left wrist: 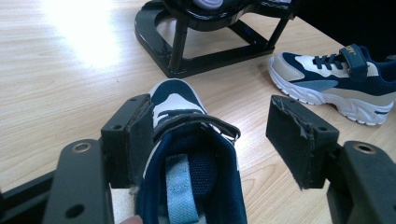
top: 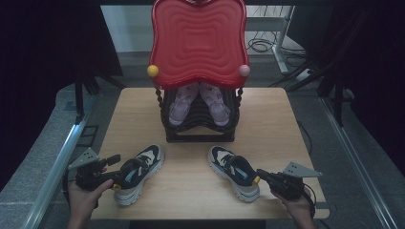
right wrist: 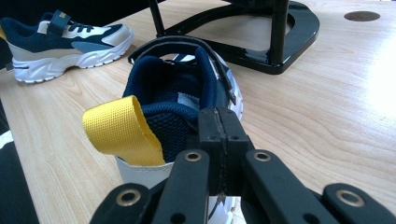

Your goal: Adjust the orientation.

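Sneakers in navy and white lie apart near the front edge of the desk, heels toward the person, toes angled in toward the black shoe rack [top: 200, 129] at the middle of the desk. The left sneaker [top: 137, 172] sits by the front left corner with the left gripper [top: 111, 172] brought up at its heel; in the left gripper view the jaws stand spread, one pad [left wrist: 136, 135] against the side of the collar, the other well clear, so nothing is pinched yet. The right sneaker [top: 234, 171] rests toward the front right corner, where the right gripper [top: 258, 178] has its jaws pressed together on the rear of the collar just beside the yellow pull tab [right wrist: 122, 130], a hold that looks meant for lifting the shoe by its heel. The rack's lower tier already carries a pair of pink sneakers [top: 197, 102], toes pointing forward and down, under a red wavy top panel [top: 198, 40]. Heels facing the person likely make both shoes easy to grasp and slide toe-first onto the rack.
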`<action>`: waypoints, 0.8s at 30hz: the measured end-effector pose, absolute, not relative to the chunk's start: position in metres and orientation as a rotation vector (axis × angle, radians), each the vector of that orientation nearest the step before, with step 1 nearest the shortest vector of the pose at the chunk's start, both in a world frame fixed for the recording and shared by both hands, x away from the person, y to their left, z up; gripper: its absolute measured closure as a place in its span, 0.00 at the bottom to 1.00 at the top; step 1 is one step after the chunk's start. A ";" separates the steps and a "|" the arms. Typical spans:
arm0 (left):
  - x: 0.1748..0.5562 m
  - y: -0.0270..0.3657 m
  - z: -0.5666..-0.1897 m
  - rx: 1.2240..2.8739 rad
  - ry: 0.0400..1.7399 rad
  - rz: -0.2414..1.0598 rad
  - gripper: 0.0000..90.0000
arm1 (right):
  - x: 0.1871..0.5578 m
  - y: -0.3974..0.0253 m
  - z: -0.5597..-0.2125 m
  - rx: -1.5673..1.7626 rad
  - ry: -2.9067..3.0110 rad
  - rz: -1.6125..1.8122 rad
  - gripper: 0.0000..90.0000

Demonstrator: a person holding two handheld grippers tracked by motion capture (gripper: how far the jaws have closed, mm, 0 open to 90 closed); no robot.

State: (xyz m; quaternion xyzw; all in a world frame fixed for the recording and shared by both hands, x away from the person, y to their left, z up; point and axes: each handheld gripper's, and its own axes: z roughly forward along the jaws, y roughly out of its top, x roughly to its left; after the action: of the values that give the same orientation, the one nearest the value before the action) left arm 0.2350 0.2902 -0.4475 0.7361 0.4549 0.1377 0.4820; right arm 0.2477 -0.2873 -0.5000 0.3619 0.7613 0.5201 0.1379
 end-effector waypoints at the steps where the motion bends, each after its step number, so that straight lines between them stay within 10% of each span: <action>1: 0.235 0.290 -0.447 1.795 1.107 0.335 0.36 | 0.247 -0.287 -0.500 1.048 2.201 1.506 1.00; 24: 0.235 0.302 -0.446 1.771 1.133 0.351 0.36 | 0.260 -0.297 -0.487 1.075 2.059 1.612 0.98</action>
State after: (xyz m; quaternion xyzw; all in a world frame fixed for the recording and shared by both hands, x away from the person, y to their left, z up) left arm 0.2347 0.3020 -0.4465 0.7272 0.4651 0.1442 0.4837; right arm 0.2599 -0.2975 -0.4872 0.3754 0.7192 0.5632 0.1565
